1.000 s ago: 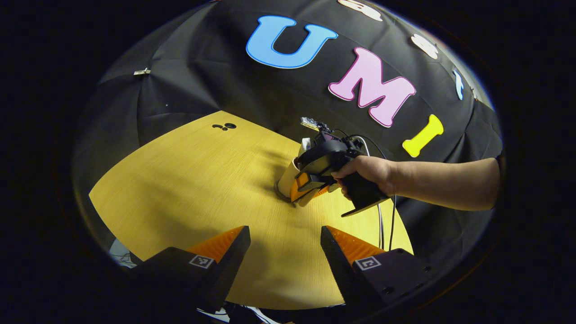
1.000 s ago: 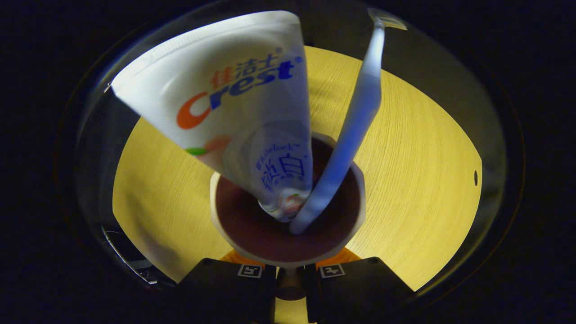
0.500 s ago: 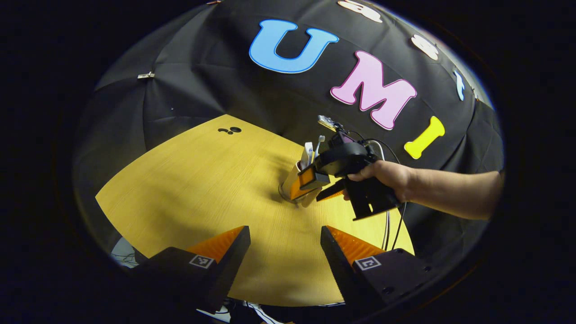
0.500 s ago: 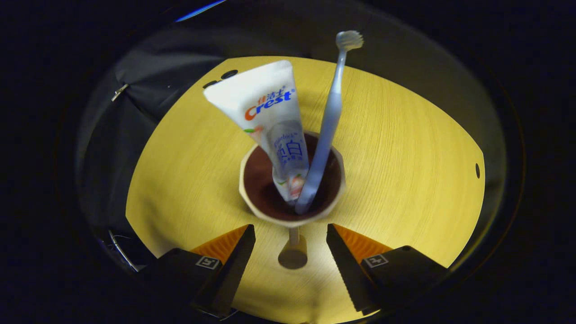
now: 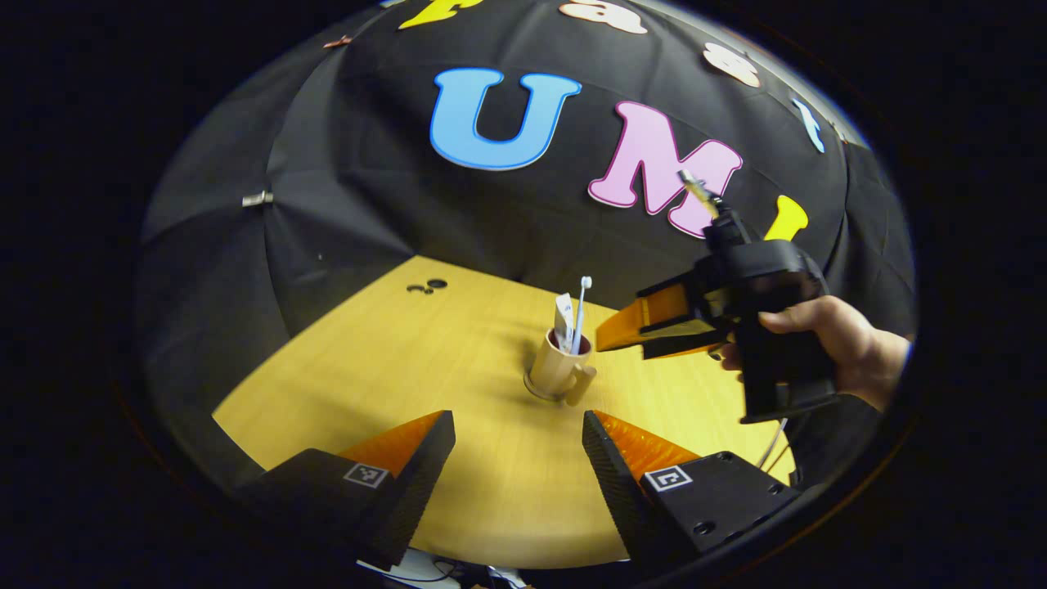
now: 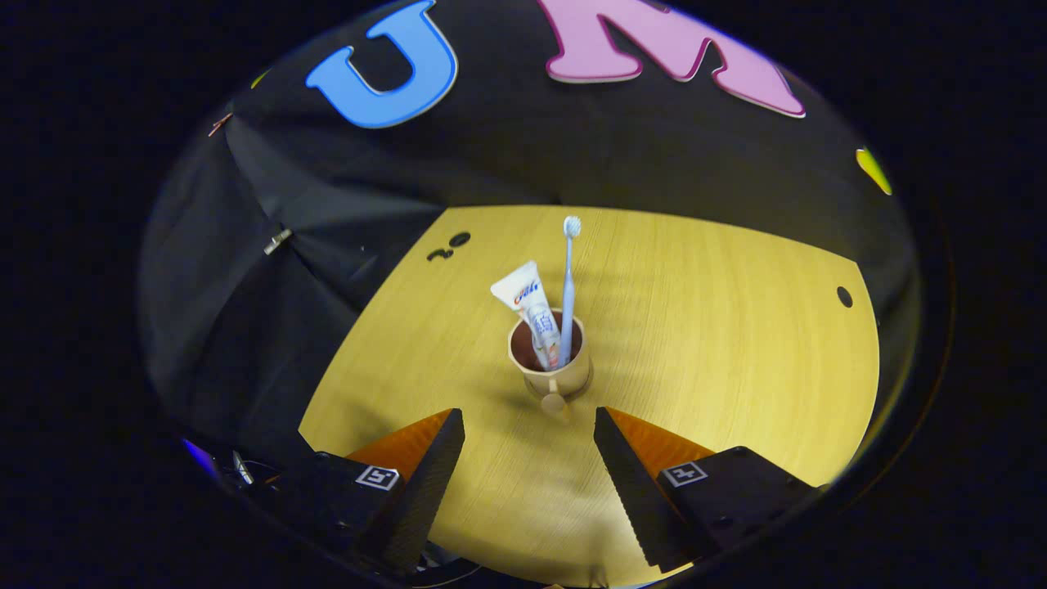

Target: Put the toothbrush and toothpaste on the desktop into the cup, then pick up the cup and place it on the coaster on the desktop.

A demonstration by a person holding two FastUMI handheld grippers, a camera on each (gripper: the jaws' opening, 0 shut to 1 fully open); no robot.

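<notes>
Left gripper view, left to right: the left gripper (image 5: 519,446) hangs low over the near edge of the desktop (image 5: 368,368), its fingers spread apart with nothing between them. Past it, near the middle of the desktop, stands the cup (image 5: 557,370), upright, handle turned toward the camera, with the toothpaste (image 5: 564,321) and the toothbrush (image 5: 580,313) standing in it. A thin dark rim shows under the cup's base; this is probably the coaster, though it is too small to tell for certain. To the right, a hand (image 5: 826,343) holds the right gripper (image 5: 609,337) above the desktop, its tips close beside the toothbrush but touching nothing, its fingers parted and empty.

Right gripper view, left to right: the right gripper's own fingers (image 6: 425,446) stand wide apart, the cup (image 6: 550,365) centred between and beyond them, apart from both, with the toothpaste (image 6: 527,307) leaning left and the toothbrush (image 6: 567,286) nearly upright, bristles up.

Step in hand, as a judgement: both items are in the cup and the cup is set down and free, so the task appears at or near its end. If the cup sits on the coaster, the next move calls only for drawing both grippers clear without knocking the tall toothbrush.
</notes>
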